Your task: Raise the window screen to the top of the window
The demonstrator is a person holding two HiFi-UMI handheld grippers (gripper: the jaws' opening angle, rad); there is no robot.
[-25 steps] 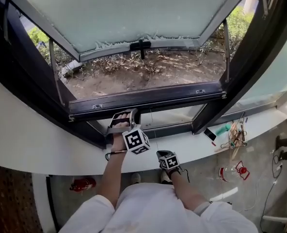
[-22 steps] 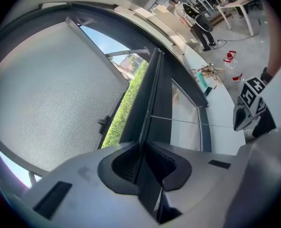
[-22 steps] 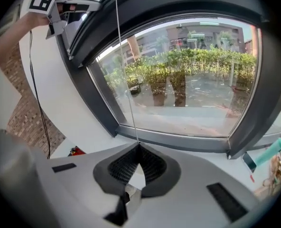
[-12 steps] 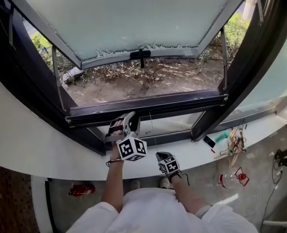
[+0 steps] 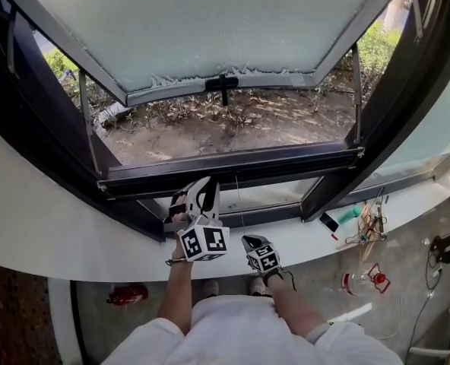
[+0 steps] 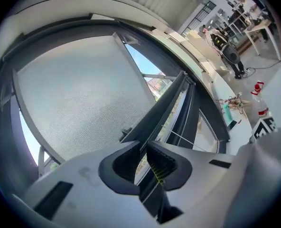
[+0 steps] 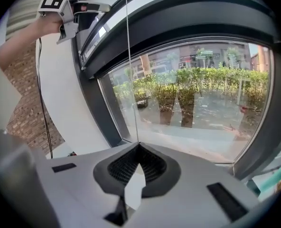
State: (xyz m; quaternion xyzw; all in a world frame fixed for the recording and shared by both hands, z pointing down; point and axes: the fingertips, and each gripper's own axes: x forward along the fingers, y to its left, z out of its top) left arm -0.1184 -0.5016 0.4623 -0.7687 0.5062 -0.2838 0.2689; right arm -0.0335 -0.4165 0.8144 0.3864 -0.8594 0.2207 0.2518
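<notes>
Left tongs (image 5: 197,198) reach up from below in the head view and meet the underside of the screen's dark bottom rail (image 5: 232,164). The rail runs crosswise, left to right, low in the window opening (image 5: 225,124), whose top lies well above it. The right tongs (image 5: 250,242) sit lower and nearer the body, and a thin cord (image 5: 238,204) runs from them up to the rail.

From the left gripper view, the jaws stand narrow, closed on the rail's edge, with the screen mesh (image 6: 83,94) stretching away beyond it.

From the right gripper view, the jaws are pressed together on the cord, which rises straight toward the rail. With the rail directly above the tongs gripping it, I judge the lift goes straight upward.
</notes>
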